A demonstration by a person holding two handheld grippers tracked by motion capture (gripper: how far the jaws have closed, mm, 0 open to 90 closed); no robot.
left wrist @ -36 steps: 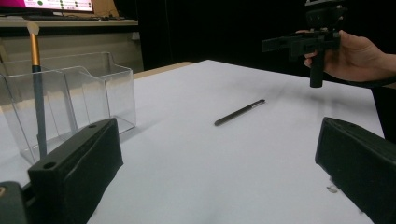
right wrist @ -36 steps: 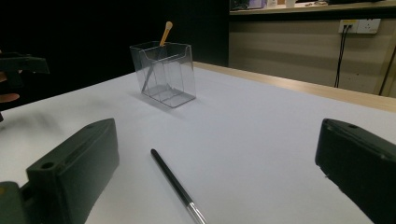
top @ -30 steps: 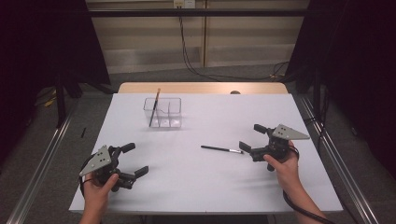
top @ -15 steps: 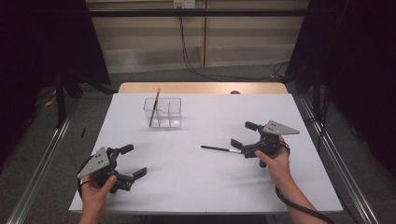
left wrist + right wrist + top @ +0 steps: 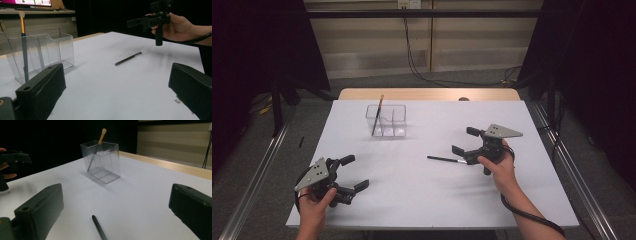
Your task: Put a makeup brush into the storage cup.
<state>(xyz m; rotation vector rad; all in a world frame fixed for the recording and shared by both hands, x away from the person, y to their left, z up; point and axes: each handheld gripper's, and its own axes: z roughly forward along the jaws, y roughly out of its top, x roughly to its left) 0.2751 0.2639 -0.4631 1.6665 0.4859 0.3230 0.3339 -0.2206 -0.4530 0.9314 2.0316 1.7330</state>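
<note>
While jaws of right gripper (image 5: 464,141) gape over dark brush (image 5: 447,159), well short of clear holder (image 5: 386,120): lower squarely, pinch mid-handle. Left gripper (image 5: 353,172) likewise released, idle

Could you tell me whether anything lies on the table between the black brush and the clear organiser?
Nothing: the high view shows only bare white tabletop between the black brush and the clear organiser.

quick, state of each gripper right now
Left gripper: open, holding nothing.
Right gripper: open, holding nothing, above the end of the black brush lying on the table.
</note>
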